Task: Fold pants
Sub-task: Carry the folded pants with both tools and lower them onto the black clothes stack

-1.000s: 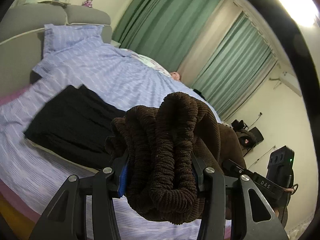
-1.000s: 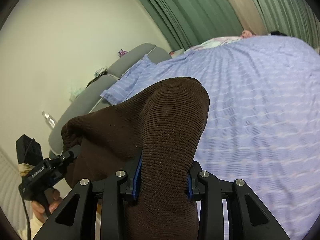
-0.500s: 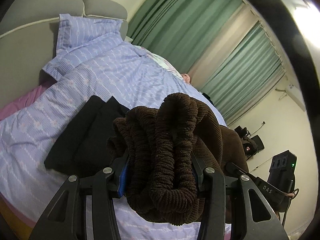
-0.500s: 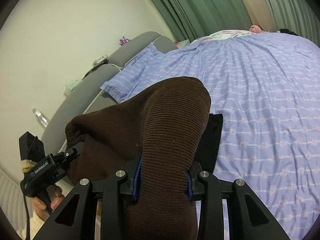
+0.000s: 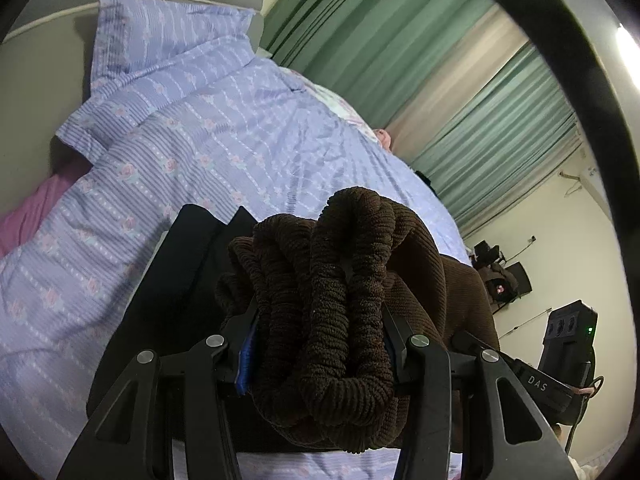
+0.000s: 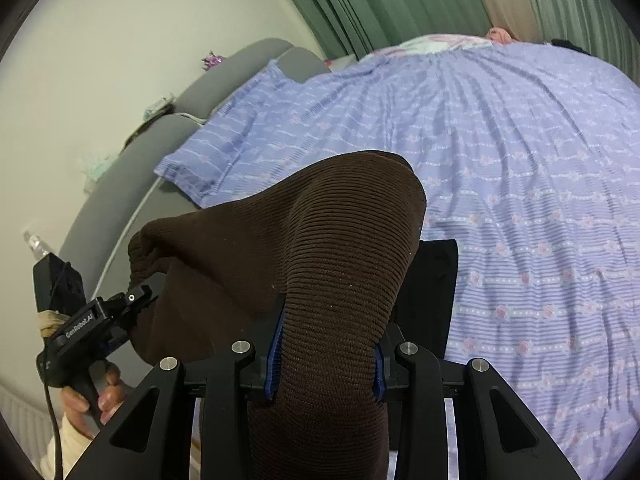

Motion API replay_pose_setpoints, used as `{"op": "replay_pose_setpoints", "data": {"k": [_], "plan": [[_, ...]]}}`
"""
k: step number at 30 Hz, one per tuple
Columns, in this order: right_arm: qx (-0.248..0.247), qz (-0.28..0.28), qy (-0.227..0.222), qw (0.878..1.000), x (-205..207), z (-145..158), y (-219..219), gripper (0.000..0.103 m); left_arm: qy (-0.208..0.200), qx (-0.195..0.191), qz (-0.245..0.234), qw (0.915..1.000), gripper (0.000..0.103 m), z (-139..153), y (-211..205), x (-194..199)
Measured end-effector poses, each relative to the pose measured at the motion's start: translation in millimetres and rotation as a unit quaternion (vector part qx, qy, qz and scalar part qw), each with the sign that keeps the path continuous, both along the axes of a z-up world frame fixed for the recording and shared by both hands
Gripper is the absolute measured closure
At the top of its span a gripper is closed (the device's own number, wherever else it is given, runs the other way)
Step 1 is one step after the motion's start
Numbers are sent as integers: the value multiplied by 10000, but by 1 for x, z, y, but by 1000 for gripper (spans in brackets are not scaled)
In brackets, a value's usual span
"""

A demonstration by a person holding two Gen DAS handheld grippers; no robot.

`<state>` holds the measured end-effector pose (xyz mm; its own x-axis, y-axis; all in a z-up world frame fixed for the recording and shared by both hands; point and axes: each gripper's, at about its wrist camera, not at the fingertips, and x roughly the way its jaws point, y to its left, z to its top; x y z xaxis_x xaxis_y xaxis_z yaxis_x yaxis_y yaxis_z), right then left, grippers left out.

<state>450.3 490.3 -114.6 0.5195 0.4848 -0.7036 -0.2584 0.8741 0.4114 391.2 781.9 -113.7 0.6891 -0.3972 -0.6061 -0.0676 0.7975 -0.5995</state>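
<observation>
Over the last second the black folded garment (image 5: 168, 296) on the bed had slid from the far left of the left wrist view to directly under the raised brown ribbed pants (image 5: 332, 300), and it had come into the right wrist view beside them; I judged that the pants were being carried toward the near edge of the lilac striped duvet (image 5: 192, 148), probably to be laid on or beside that black piece; the left tongs (image 5: 316, 344) were clamped on a thick bunch of gathered, elastic-looking edge, and the right tongs (image 6: 324, 356) were closed on a smoother ribbed fold of the same pants (image 6: 320, 248), so the cloth hung in the air between them, off the bed; how the lower part of the pants hung was cut off below both views; whether they were already folded once could not be told; the black garment was mostly covered, its kind unclear.
</observation>
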Motion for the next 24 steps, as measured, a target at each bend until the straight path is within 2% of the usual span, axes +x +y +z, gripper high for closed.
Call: {"op": "replay_pose_setpoints", "data": {"k": [5, 11, 15, 17, 19, 21, 24], "plan": [[-88, -51, 307, 9995, 34, -30, 6, 68, 282, 44, -95, 9995, 56, -29, 5, 33], [-244, -80, 884, 9958, 60, -84, 13, 68, 957, 331, -275, 9945, 56, -79, 8, 60], [-411, -128, 1119, 9928, 63, -111, 16, 61, 1380, 814, -443, 9861, 52, -110, 8, 65], [-450, -144, 1205, 9916, 63, -115, 15, 54, 1398, 1084, -524, 9828, 42, -110, 6, 63], [-460, -150, 1249, 9910, 64, -110, 14, 50, 1357, 1607, -667, 9754, 34, -103, 1, 59], [-517, -126, 1160, 9918, 65, -101, 14, 50, 1318, 1979, -826, 9678, 33, -97, -2, 56], [-553, -108, 954, 9938, 68, -89, 16, 48, 1312, 2321, -988, 9587, 33, -91, -5, 53]]}}
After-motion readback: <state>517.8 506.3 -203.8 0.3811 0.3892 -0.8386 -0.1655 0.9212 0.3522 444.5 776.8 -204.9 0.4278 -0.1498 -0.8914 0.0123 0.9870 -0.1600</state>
